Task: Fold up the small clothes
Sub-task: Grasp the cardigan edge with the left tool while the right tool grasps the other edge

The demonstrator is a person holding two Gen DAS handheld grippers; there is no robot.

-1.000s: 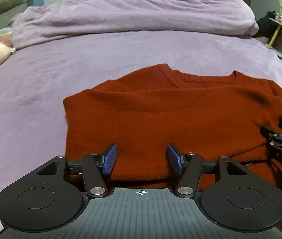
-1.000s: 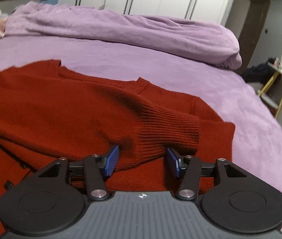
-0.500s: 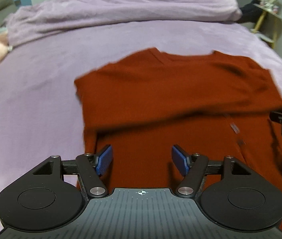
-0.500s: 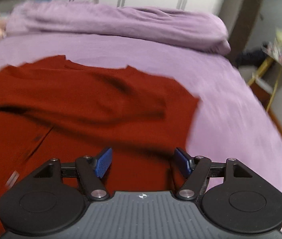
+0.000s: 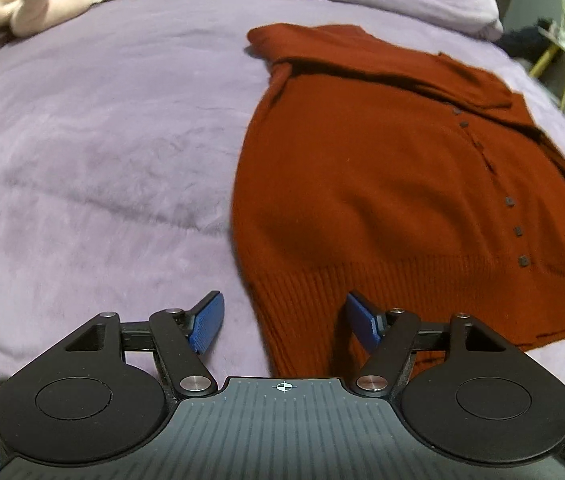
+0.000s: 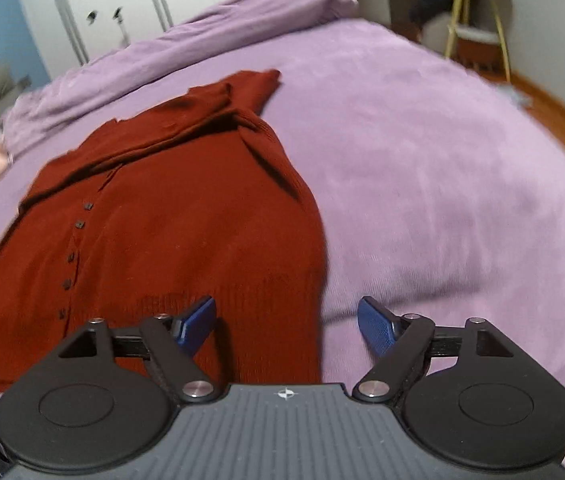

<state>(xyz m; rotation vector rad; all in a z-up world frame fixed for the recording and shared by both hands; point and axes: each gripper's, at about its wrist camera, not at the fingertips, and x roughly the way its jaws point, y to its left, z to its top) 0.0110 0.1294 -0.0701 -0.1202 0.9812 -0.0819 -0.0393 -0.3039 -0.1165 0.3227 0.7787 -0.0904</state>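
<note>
- Purple bedspread (image 5: 94,152) fills both wrist views, with a bunched duvet (image 6: 242,12) at the far end, white wardrobe doors behind it and a pink plush toy (image 5: 30,0) at the far left corner.
- Rust-red knitted cardigan (image 5: 382,184) lies flat on the bed, buttons up, both sleeves crossed over the chest near the neckline; its ribbed hem (image 6: 210,304) is the nearest edge to both tools.
- What changed – a second ago each tool sat over the sleeve area, the right one straddling a cuff; now both have drawn back to the hem end and apart, one to each bottom corner. The sleeves remain laid across the chest.
- Left tool (image 5: 284,326): released, nothing gripped. Its jaws opened a little further earlier in the last second; the left hem corner lies beneath the gap, the right pad over the rib and the left pad over bare bedspread.
- Right tool (image 6: 286,326): also released, its jaws having just been opening wider. The right hem corner sits below the gap, unpinched.
- Meaning for the task – the sleeve fold looks finished, and I judge the next step to be pinching both hem corners and carrying the hem up toward the collar.
- Pose: both tools slope down toward the bed, the right view rolled noticeably compared with before.
</note>
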